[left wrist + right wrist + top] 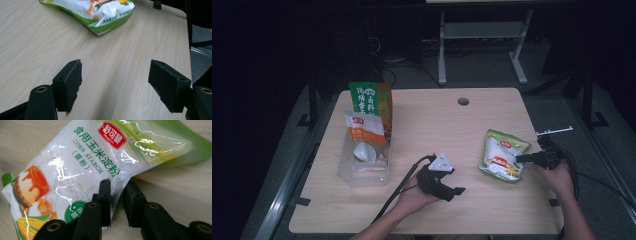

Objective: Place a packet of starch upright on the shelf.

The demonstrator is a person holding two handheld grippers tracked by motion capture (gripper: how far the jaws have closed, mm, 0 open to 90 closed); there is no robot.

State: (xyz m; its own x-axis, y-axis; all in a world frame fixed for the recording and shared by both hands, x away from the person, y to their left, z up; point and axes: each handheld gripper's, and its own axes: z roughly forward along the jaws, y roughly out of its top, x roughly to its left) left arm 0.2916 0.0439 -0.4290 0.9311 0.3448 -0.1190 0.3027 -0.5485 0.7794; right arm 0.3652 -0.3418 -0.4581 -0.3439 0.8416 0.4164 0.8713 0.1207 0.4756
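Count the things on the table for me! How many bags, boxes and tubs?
Bags: 2, corn starch bag and orange-striped bag
Boxes: 1, green box
Tubs: 1, clear tub
Total: 4

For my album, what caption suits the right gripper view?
Right gripper pinching the edge of a corn starch bag on the wooden table.

Corn starch bag (pixel 82 167), green "食用玉米淀粉" over "CORN STARCH (粟粉)" on its white front, red brand badge above that text, chars too small; green carton (pixel 371 102) behind, white chars unreadable.
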